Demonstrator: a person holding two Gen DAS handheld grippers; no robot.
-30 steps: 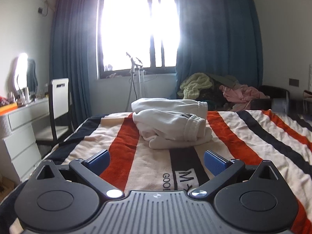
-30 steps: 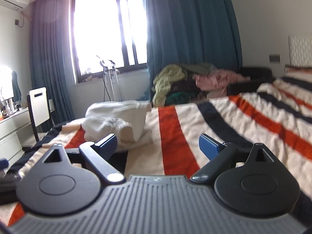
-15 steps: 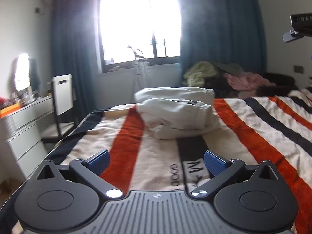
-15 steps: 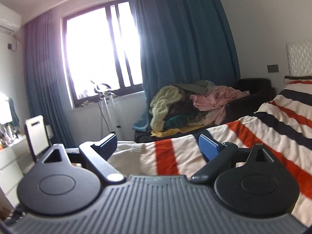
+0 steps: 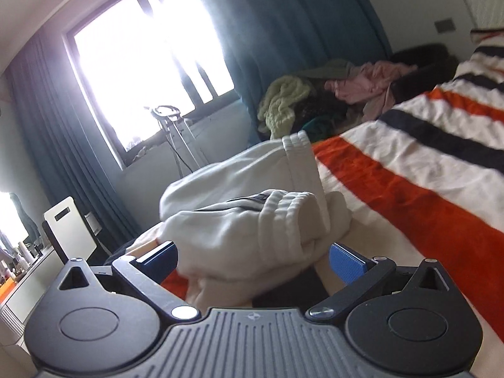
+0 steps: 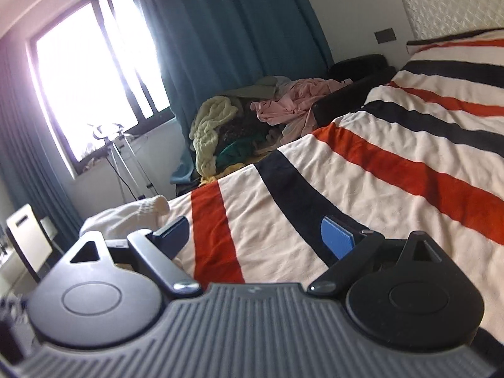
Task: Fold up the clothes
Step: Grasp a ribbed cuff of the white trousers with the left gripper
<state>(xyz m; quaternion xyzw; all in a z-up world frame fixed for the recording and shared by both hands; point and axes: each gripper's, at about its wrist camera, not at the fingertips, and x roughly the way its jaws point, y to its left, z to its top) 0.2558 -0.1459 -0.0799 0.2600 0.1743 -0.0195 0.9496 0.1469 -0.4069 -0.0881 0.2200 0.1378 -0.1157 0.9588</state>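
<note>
The near edge of the white garment (image 5: 252, 226) drops out of sight behind the left gripper (image 5: 253, 260). From the right wrist, most of it lies hidden behind the right gripper (image 6: 255, 234). The window (image 5: 141, 63) is glare, nothing readable outside.

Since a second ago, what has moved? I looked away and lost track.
The left claw has closed in on the bundled white sweatshirt, which now fills the gap between its open jaws, ungripped. The right claw swung over the striped orange, black and cream blanket. Both remain open; the sweatshirt stays put.
</note>
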